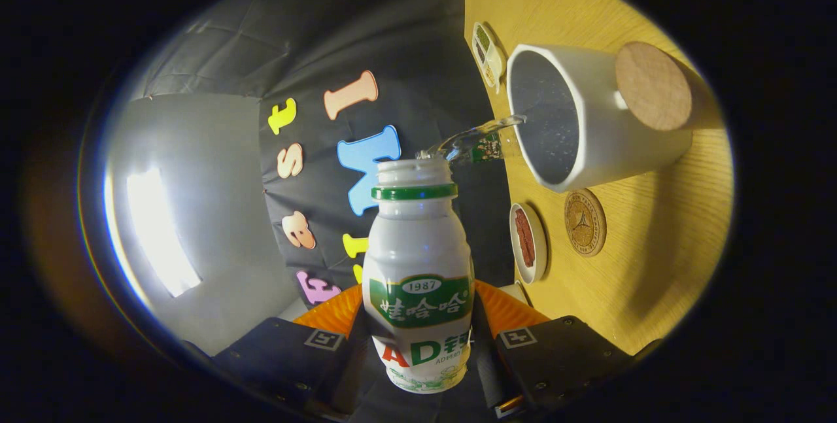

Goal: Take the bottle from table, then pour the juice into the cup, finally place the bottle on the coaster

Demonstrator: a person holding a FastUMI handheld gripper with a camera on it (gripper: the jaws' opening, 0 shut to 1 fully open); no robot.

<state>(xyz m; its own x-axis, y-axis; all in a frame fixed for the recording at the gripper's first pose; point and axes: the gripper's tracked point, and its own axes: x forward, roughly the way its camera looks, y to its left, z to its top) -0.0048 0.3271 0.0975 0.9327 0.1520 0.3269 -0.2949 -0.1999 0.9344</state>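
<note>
— Since the pour is under way, why are the tongs (418, 344) clamped so low on the white plastic bottle with the green neck ring and green label (418, 279)?

— Both fingers press on its lower body at the bottom centre of the frame, leaving the neck and open mouth free. I judge the low grip lets the bottle tip without the fingers fouling the stream.

— And the stream itself?

— A clear jet of liquid (474, 138) leaves the mouth at the centre and arcs toward the right, reaching the opening of the white cylindrical cup with a round wooden disc on its side (598, 116), upper right.

— Why is the view turned?

— The wooden table (660, 266) stands on the right side of the frame, so the whole gripper is rolled over to tilt the bottle.

— Where does the bottle go afterwards?

— Likely the round brown embossed coaster (584, 222), just beside the cup at centre right. A small white dish with something red (527, 242) sits near it, so the set-down needs care.
</note>
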